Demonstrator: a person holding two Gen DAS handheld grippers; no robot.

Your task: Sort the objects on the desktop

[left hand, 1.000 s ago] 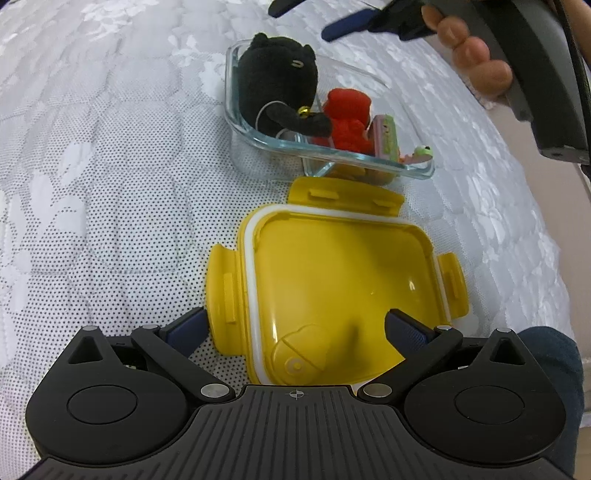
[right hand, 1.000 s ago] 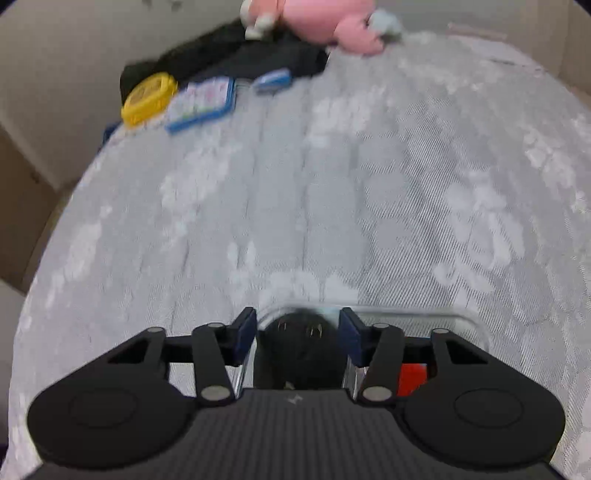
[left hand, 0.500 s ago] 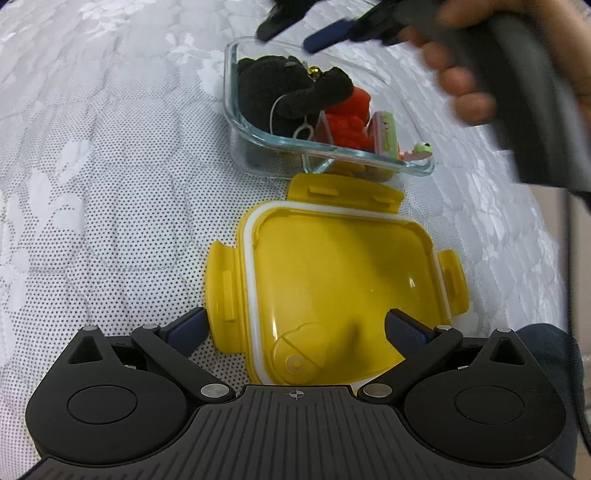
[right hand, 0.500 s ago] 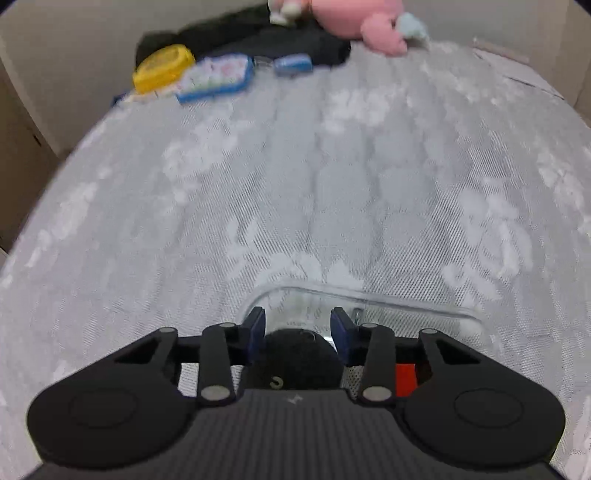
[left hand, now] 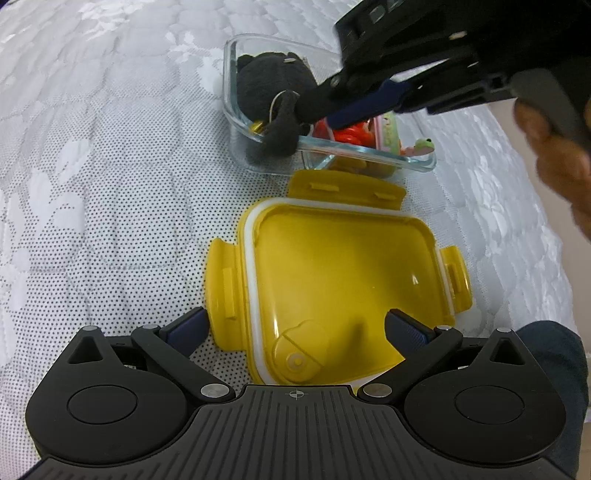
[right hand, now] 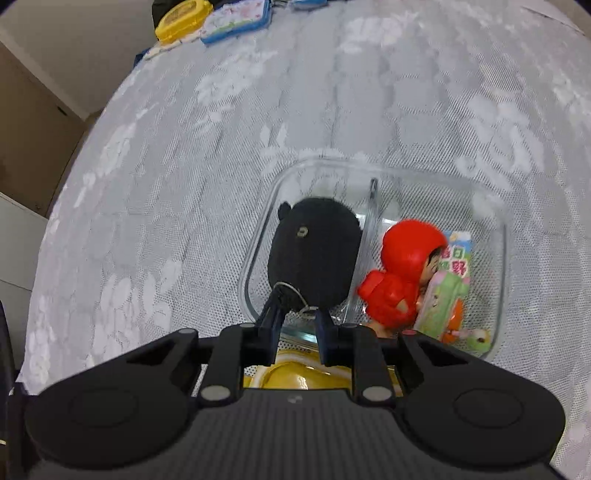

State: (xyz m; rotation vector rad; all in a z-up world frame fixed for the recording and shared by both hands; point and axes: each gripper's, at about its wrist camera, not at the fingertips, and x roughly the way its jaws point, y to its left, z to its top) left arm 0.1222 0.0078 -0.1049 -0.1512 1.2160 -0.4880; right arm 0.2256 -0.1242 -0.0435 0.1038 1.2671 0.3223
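A clear glass container [left hand: 236, 110] [right hand: 258, 258] with a divider holds a black plush toy [left hand: 271, 83] [right hand: 314, 251] on one side and a red figure [right hand: 402, 273] [left hand: 351, 133] with a green card [right hand: 443, 295] on the other. My right gripper [right hand: 295, 314] [left hand: 325, 107] is nearly shut around the plush's lower end with its ring, just above the container's near wall. A yellow lid [left hand: 340, 273] lies upside down in front of the container. My left gripper [left hand: 295, 326] is open and empty, its fingers on either side of the lid's near edge.
Everything lies on a white patterned bedspread [left hand: 110, 166] [right hand: 258, 92]. At the far edge in the right wrist view lie a yellow case [right hand: 181, 18] and a blue-edged case [right hand: 236, 20]. The bed edge and a floor drop lie to the left [right hand: 37, 129].
My right gripper has swung down over the container and narrowed onto the plush's lower end. The plush has tipped over to lie down in its compartment. The left gripper has not moved.
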